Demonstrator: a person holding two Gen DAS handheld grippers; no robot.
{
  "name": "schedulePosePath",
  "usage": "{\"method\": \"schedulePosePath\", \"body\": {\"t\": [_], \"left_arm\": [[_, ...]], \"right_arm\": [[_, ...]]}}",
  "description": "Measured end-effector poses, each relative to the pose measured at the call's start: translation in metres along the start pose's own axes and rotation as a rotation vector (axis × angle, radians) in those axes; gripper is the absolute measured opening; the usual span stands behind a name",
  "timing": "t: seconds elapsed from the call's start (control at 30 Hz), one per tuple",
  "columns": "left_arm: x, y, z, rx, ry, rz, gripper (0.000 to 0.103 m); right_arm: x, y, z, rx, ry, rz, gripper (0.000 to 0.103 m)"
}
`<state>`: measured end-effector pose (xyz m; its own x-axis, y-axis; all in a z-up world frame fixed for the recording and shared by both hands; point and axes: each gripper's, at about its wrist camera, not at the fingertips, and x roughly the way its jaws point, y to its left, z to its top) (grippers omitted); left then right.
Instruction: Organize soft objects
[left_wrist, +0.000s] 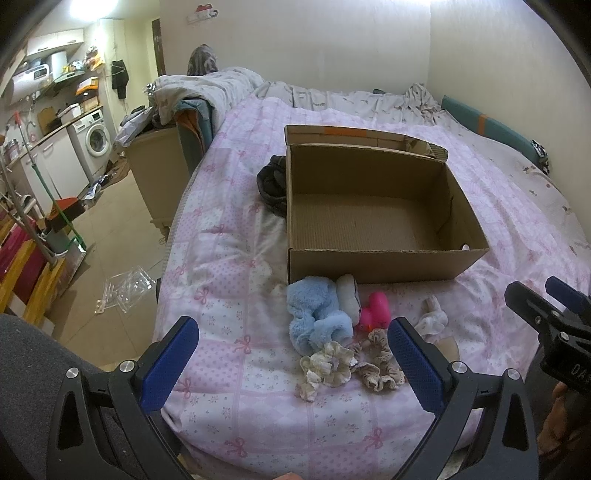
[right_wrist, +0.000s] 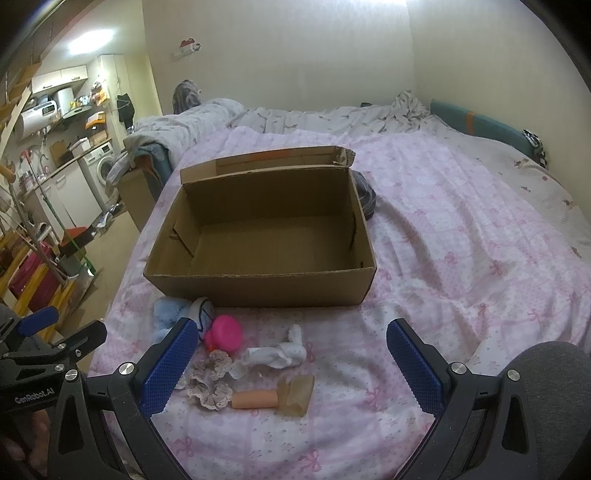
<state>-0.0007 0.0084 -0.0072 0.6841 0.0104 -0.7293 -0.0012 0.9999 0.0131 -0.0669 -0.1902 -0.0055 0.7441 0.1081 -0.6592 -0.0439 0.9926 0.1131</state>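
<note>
Both grippers' jaws wide, empty, blue plush half hidden behind left gripper, right gripper.

Both wrist cameras looked forward and slightly down from near the bed's foot, the left one set further left, sharing the cardboard box close ahead.

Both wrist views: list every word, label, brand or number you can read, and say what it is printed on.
"GenRobot.AI": white print on the black body of the left gripper, seen in the right wrist view.
"DAA", cut off at the frame edge: white print on the body of the right gripper, seen in the left wrist view.
Cardboard box: no print visible.
Washing machine panel and shelf items: too small and blurred to read.
</note>
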Motion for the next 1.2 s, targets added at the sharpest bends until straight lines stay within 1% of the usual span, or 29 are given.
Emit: {"method": "schedulePosePath", "body": {"t": [0.47,1.2], "left_arm": [[-0.0001,-0.0034,-0.0026,-0.004,-0.006,-0.003,0.102],[-0.0001,-0.0034,-0.0025,-0.005,-0.005,-0.003,0.102]], "right_arm": [[0.0004,-0.0002,0.0003,0.001,0.005,-0.019,0.103],[-0.0012,-0.0001,0.0002,0.001,-0.002,-0.02,0.103]]}}
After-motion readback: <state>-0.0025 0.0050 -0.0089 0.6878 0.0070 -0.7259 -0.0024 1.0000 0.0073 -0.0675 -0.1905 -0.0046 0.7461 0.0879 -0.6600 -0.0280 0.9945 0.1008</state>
